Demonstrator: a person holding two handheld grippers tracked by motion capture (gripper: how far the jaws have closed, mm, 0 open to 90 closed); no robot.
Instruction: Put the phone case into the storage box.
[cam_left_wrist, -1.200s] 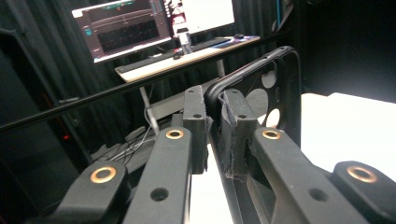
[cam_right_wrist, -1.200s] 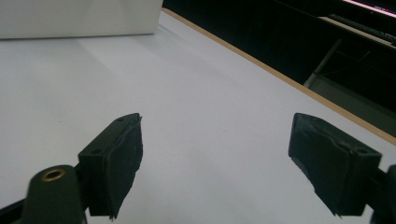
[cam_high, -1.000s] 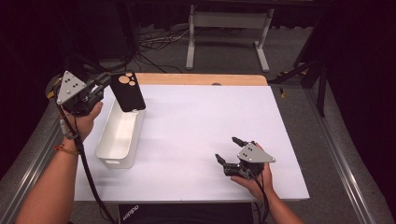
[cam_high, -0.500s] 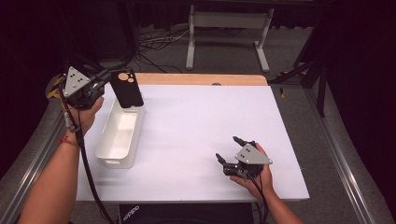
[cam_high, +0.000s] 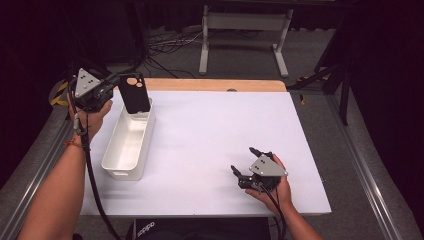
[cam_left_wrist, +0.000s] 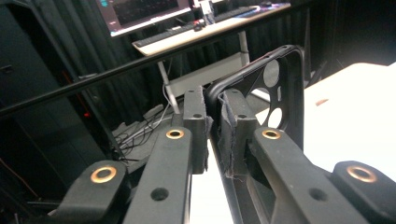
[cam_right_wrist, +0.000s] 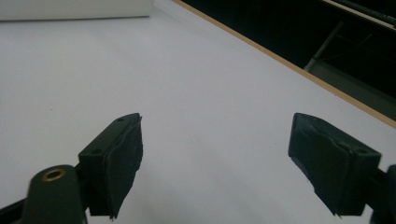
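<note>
The left gripper (cam_high: 112, 92), pinching a phone case (cam_high: 134, 93), has slid it toward the far end of the bin (cam_high: 120, 155) (a drop looks next). The right gripper (cam_high: 245, 167) rests wide open, empty, near the table's (cam_high: 210, 130) near right corner.

1. Your phone case (cam_high: 135, 94) looks like matt black plastic.
2. The bin (cam_high: 127, 145) beside it is smooth white plastic with a slight sheen.
3. The table (cam_high: 210, 130) has a matt white top and a bare wood far edge.
4. Your left gripper (cam_left_wrist: 215, 126) has frayed black pads (cam_left_wrist: 233, 135) and brass-coloured rivets.
</note>
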